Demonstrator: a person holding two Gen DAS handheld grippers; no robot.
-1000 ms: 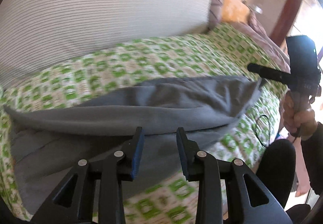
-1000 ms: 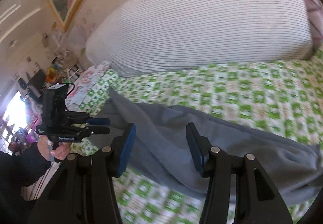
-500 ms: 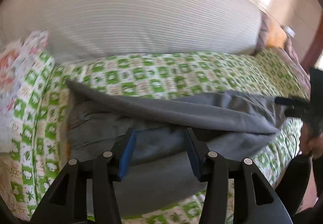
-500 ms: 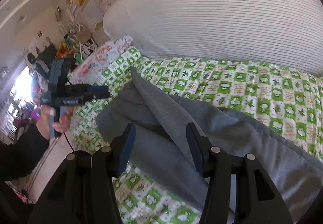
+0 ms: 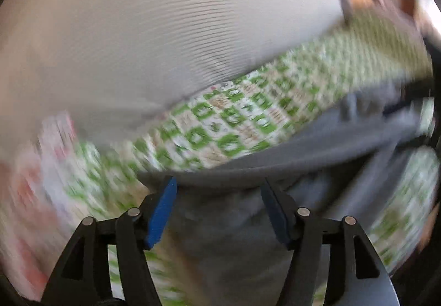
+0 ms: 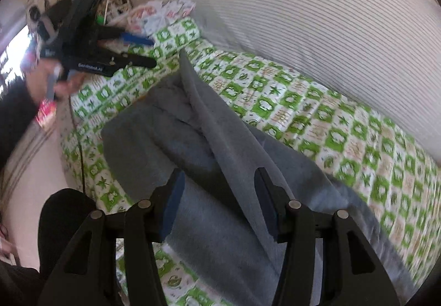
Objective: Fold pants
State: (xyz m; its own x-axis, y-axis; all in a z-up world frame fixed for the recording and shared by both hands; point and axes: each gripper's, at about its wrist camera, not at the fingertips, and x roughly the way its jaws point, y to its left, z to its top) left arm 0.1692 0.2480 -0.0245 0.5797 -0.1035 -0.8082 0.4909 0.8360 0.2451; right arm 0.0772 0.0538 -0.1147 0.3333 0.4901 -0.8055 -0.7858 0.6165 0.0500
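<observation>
Grey pants lie on a green-and-white patterned bed sheet, one side folded over along a raised crease. My right gripper is open and empty, just above the middle of the pants. My left gripper is open and empty, over the pants' near end; this view is blurred by motion. The left gripper also shows in the right wrist view, held above the sheet beyond the pants' far end.
A large white striped pillow lies along the far side of the bed. A floral cloth lies beyond the sheet's corner. The person's dark knee is at the bed's near edge.
Both grippers have swung across the bed, the left one fast enough to blur its view. The right one has come closer over the pants. Both have stayed open and empty.
</observation>
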